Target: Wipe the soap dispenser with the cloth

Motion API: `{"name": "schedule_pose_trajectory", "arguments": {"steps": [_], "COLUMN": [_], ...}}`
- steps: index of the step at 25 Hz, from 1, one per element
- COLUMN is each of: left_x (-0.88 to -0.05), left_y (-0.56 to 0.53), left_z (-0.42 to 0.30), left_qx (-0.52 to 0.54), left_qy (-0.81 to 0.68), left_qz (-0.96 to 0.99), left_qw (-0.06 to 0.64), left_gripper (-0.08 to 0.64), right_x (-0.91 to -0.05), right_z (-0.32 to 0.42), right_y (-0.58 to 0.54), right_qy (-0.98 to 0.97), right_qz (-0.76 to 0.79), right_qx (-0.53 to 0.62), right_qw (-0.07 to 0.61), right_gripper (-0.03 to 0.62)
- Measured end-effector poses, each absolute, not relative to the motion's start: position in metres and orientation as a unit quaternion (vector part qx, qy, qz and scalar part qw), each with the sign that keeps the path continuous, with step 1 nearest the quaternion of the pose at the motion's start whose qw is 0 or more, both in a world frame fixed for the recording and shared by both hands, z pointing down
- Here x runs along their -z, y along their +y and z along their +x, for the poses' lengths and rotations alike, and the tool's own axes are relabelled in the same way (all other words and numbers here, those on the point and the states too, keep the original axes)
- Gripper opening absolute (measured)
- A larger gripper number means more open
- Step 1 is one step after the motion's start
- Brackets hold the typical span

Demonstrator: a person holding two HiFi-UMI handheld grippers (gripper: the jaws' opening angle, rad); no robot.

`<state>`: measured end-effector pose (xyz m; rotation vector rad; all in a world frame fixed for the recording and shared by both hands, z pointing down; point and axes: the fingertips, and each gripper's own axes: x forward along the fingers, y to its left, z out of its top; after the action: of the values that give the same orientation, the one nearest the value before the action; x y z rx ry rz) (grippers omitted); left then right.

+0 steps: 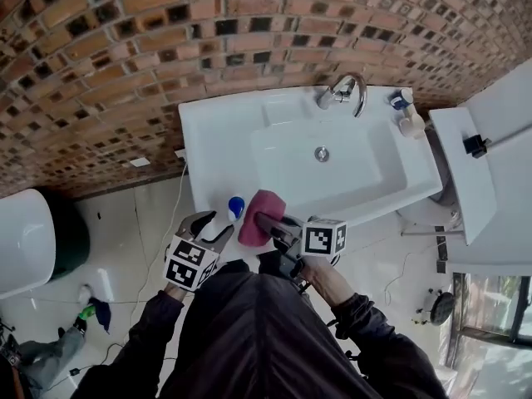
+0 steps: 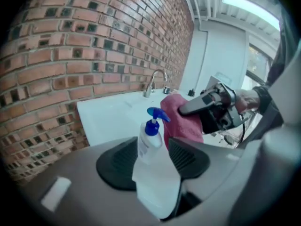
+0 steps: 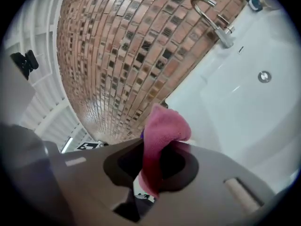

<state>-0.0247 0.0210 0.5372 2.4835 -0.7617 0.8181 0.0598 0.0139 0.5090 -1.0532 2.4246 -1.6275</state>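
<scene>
A white soap dispenser (image 2: 151, 147) with a blue pump head (image 1: 236, 207) is held upright between the jaws of my left gripper (image 1: 210, 227), above the sink's front left corner. My right gripper (image 1: 268, 223) is shut on a pink cloth (image 1: 261, 217), which hangs folded between its pads (image 3: 160, 140). In the left gripper view the cloth (image 2: 181, 119) sits right beside the pump head, touching or nearly touching the bottle. The bottle's base is hidden behind the jaws.
A white sink (image 1: 216, 148) with a chrome tap (image 1: 347, 91) stands against a brick wall (image 1: 125, 73). A second small bottle (image 1: 405, 109) sits at the sink's back right. A white cabinet (image 1: 490, 165) is to the right, a white tub (image 1: 21, 239) to the left.
</scene>
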Motion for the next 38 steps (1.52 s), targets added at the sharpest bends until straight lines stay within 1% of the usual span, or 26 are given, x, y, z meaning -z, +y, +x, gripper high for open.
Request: {"name": "schedule_pose_trajectory", "arguments": {"steps": [4,11,13,20,25,28,30,35,36,38], "left_x": [-0.543,-0.551,-0.553,-0.557,-0.561,-0.565,-0.57,-0.57,-0.57,-0.569], "left_y": [0.014,0.009,0.008,0.005,0.005,0.005,0.005,0.004,0.004,0.004], "left_z": [-0.015,0.003,0.004,0.008,0.01,0.012,0.012,0.011,0.011,0.012], "left_qx": [-0.305,-0.313,-0.313,-0.31,-0.333,-0.348,-0.352,-0.355,-0.353,-0.348], "left_qy": [-0.263,-0.237,-0.235,-0.233,-0.222,-0.212,-0.201,-0.14,-0.123,-0.084], "left_qz": [0.892,0.895,0.895,0.894,0.892,0.893,0.894,0.911,0.915,0.925], "left_qw": [0.206,0.211,0.214,0.226,0.212,0.193,0.188,0.158,0.148,0.127], "left_gripper": [0.219,0.219,0.219,0.219,0.219,0.221,0.221,0.216,0.215,0.212], "right_x": [-0.527,-0.582,-0.595,-0.65,-0.645,-0.622,-0.605,-0.569,-0.561,-0.542], "right_z": [0.046,0.043,0.041,0.038,0.039,0.045,0.053,0.075,0.076,0.076], "right_y": [0.014,0.007,0.004,-0.002,0.0,0.004,0.01,0.031,0.031,0.026], "right_qy": [0.771,0.734,0.732,0.716,0.733,0.765,0.795,0.848,0.853,0.865], "right_qz": [-0.297,-0.296,-0.292,-0.283,-0.267,-0.258,-0.252,-0.217,-0.212,-0.208], "right_qx": [0.563,0.611,0.614,0.623,0.603,0.562,0.51,0.325,0.299,0.276], "right_qw": [0.019,-0.019,-0.038,-0.141,-0.169,-0.181,-0.211,-0.357,-0.372,-0.364], "right_gripper": [0.064,0.064,0.064,0.064,0.066,0.064,0.064,0.066,0.066,0.066]}}
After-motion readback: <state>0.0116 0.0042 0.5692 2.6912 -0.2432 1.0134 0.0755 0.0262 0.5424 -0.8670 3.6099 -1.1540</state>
